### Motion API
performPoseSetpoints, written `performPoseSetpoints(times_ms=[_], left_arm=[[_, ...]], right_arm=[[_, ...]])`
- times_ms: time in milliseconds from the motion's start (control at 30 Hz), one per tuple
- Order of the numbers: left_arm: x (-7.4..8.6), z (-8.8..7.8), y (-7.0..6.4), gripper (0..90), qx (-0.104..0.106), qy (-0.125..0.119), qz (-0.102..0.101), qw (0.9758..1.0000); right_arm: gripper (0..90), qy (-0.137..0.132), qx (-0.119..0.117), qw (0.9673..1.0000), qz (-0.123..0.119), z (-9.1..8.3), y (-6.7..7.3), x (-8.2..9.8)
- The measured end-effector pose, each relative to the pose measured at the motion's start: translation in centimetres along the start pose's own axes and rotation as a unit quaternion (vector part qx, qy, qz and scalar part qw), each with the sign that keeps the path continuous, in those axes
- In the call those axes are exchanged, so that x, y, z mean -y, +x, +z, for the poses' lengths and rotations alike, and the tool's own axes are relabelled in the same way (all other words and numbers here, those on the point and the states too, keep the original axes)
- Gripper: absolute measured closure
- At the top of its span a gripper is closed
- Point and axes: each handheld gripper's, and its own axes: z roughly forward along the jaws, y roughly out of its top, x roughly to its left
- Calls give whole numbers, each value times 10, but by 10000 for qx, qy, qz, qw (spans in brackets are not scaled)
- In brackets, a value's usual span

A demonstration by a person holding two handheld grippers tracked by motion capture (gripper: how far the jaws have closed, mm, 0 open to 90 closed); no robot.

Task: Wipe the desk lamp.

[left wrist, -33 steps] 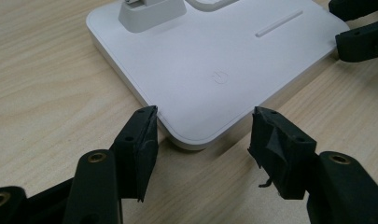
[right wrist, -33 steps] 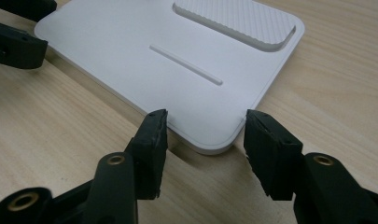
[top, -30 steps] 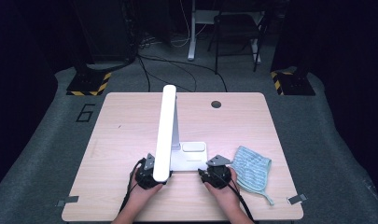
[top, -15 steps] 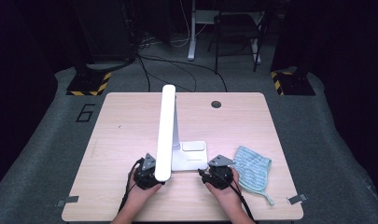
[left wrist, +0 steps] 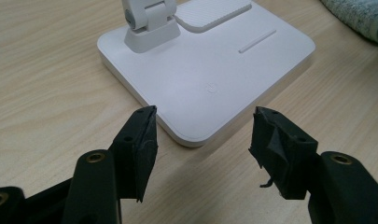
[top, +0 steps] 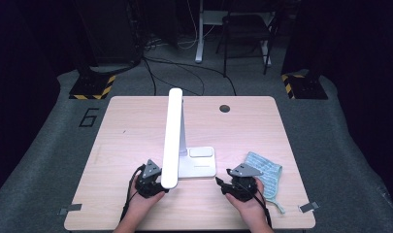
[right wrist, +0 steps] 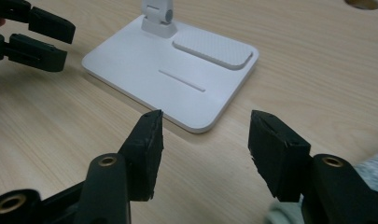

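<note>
Both tools stand unclenched and empty: left tool (top: pixel 157 183) and right tool (top: pixel 223 186), whose jaws have just been opening, each face a near corner of the white desk lamp (top: pixel 196 162) mid-counter (top: pixel 131 126). Base looks rigid, smooth, likely weighty; tall arm makes it top-heavy. Best hold: base edges, one tool per side.

Blue-green cloth (top: pixel 266 170) crumpled at table's right, near edge; round hole (top: pixel 225 108) at table's far side.
</note>
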Motion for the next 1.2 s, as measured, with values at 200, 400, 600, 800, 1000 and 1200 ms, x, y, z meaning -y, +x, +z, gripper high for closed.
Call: performPoseSetpoints(times_ms=[200,400,600,800,1000,1200], left_arm=[[0,-4,0,408,12,-38,-15,10000],[0,-6,0,408,12,-86,-51,9999],[0,-8,3,406,21,-117,-96,9999],[0,-10,4,405,-5,-161,-125,9998],[0,-11,8,404,-34,-160,-136,9998],[0,-11,10,401,-89,-185,-131,9997]], right_arm=[[446,-88,163,9998,39,-17,-12,3],[446,-162,355,9991,163,-30,-26,12],[438,-160,567,9972,463,-37,-44,27],[437,-148,838,9942,663,-41,-59,38],[432,-182,891,9922,857,-42,-68,43],[432,-89,971,9910,914,-39,-71,47]])
